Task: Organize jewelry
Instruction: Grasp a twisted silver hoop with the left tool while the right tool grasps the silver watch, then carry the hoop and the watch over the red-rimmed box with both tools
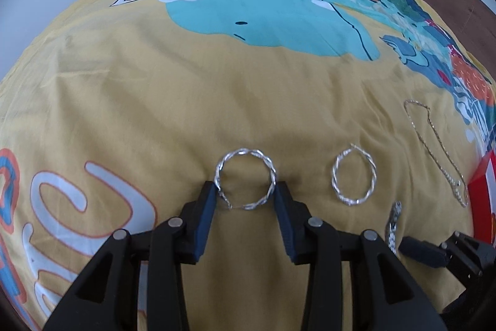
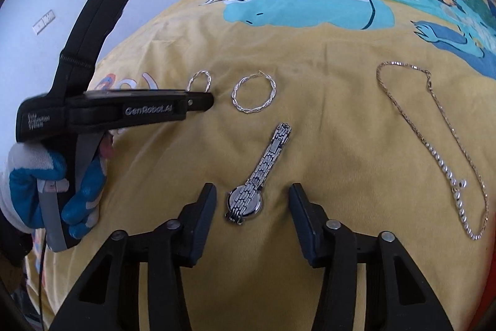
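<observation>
Left gripper (image 1: pixel 245 191) low on yellow bedspread (image 1: pixel 155 101), jaws spread around twisted silver hoop (image 1: pixel 245 182), perhaps touching it. Beside it, second hoop (image 2: pixel 253 94). Then watch (image 2: pixel 257 176) between right gripper's (image 2: pixel 252 194) wide jaws, untouched. Farthest right, chain necklace (image 2: pixel 434 141).

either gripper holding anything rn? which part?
Left gripper brackets the hoop earring at its sides; whether it grips cannot be told. Right gripper is open, straddling the watch, holding nothing.
</observation>
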Available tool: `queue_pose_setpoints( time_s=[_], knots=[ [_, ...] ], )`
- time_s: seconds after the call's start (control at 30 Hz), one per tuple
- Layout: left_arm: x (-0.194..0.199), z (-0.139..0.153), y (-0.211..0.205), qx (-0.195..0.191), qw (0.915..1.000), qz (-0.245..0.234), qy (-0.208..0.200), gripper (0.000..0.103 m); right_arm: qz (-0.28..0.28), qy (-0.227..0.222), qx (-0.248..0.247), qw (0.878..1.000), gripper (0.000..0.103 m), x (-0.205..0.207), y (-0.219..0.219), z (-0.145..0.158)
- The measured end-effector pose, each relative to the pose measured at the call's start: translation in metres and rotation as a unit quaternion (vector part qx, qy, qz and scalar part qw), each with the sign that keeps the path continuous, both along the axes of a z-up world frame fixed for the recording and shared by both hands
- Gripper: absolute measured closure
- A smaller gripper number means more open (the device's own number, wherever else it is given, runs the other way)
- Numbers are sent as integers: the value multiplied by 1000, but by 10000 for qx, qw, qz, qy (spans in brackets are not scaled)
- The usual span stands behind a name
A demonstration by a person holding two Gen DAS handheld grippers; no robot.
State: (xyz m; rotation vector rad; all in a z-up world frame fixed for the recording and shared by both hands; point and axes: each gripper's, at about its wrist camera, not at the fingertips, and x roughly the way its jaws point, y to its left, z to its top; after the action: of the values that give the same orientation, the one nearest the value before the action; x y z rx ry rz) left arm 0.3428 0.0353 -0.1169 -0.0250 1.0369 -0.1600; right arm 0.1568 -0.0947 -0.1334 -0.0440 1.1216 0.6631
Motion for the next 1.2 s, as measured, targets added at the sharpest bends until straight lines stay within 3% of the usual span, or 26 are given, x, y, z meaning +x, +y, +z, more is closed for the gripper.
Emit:
queue_pose_setpoints(
  time_s=[0.1,0.17,0.37,0.67,0.9,1.2],
  knots=[
    [1,0,-1,-2,10000,27,-63,67,9,-63,-82,9999,67,-1,1,-2],
    [-3,0,-2,52,9999,20,-130,67,-2,-57,-82,10000,79,-2,-2,-2],
    [-23,6,-5,140,9996,15,-231,68,-72,75,98,9999,80,-10,-12,2],
    [-77,37,-7,-128,9993,40,-349,68,-348,399,615,9967,80,-39,-44,24],
    [-129,76,-15,-268,9981,-55,-554,68,-557,458,1028,9921,80,-69,-68,61],
    [-193,125,-25,-329,9960,-145,-818,68,-628,98,1172,9911,80,-109,-96,123]
  ],
)
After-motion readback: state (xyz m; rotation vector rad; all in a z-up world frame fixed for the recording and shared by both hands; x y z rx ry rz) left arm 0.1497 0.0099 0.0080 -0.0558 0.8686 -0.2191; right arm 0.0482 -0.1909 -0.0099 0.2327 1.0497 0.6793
